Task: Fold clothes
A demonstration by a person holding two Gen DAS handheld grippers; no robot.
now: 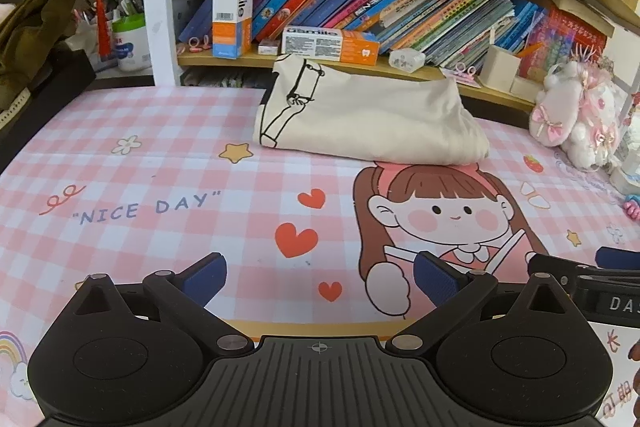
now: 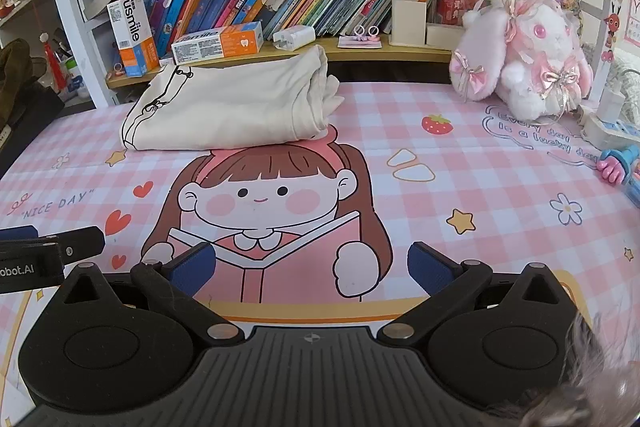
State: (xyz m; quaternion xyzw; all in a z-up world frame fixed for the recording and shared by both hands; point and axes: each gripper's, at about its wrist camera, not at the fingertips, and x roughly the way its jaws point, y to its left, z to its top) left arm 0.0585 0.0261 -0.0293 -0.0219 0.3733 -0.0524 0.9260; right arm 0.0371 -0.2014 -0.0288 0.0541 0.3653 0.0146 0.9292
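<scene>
Bare mat (image 1: pixel 160 167) ahead; cream garment (image 1: pixel 368 119) folded at 12, by shelf edge (image 2: pixel 360 53). Both our grippers, L (image 1: pixel 320 281) & R (image 2: pixel 310 273), released, empty.

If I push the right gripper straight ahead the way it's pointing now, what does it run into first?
Probably the folded cream garment. The right gripper is open, with only bare pink checked mat ahead of it until the cloth. Depth is unclear through the fisheye.
</scene>
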